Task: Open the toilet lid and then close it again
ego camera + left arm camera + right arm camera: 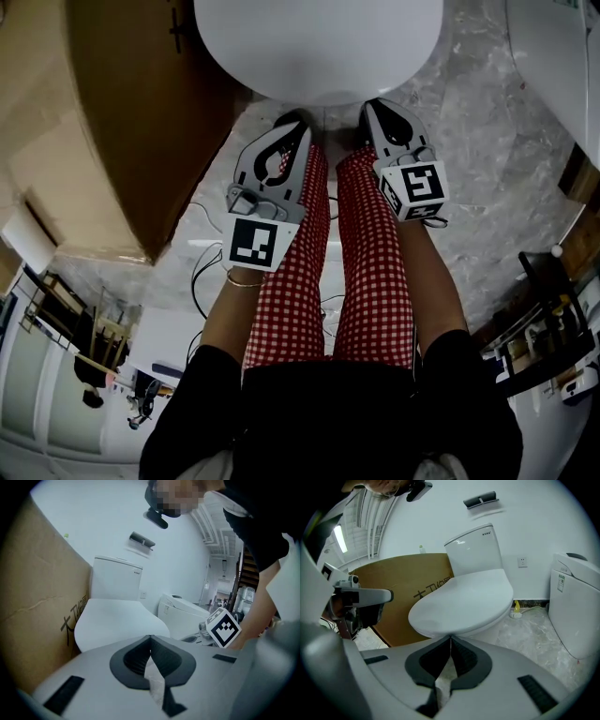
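A white toilet stands in front of me with its lid down flat; the lid and the cistern show in the right gripper view, and the lid fills the middle of the left gripper view. My left gripper is shut and empty, its tips just short of the lid's front edge. My right gripper is also shut and empty, close to the same edge on the right. Neither touches the lid.
A large brown cardboard sheet leans at the toilet's left. A second white toilet stands at the right. The floor is grey marble, with cables on it at the left. Shelves crowd the lower right.
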Available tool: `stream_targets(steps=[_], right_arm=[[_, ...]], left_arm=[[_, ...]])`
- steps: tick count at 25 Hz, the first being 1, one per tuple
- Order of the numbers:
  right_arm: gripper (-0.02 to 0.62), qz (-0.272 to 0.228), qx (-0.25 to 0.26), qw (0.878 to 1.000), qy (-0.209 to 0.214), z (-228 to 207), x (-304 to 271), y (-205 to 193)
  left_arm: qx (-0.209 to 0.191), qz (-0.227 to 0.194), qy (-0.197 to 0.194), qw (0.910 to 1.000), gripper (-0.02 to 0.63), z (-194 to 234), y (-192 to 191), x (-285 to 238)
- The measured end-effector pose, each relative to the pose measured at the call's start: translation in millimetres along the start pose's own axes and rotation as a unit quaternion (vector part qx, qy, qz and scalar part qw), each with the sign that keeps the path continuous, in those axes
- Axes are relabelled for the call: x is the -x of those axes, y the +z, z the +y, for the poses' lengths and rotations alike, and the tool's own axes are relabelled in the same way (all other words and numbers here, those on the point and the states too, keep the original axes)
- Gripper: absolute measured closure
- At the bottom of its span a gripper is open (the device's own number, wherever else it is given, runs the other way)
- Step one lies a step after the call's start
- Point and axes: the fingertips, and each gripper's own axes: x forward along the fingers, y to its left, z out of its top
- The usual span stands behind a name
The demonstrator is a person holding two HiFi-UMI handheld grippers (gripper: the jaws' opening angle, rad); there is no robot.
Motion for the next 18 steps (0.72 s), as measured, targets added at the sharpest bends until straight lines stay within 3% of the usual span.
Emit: stream_targets(steps=[9, 18], right_arm=[[0.577, 0.005, -0.010, 0.999, -0.030, 1, 2, 4], [0.577, -0.004, -0.009, 1.000, -0.026, 6, 12, 17]], left_arm=[[-0.006, -0.010, 0.009, 0.9999, 0.603, 11, 10, 3], [-0.001, -0.002, 0.024, 0.9997, 0.603, 18, 9, 9]])
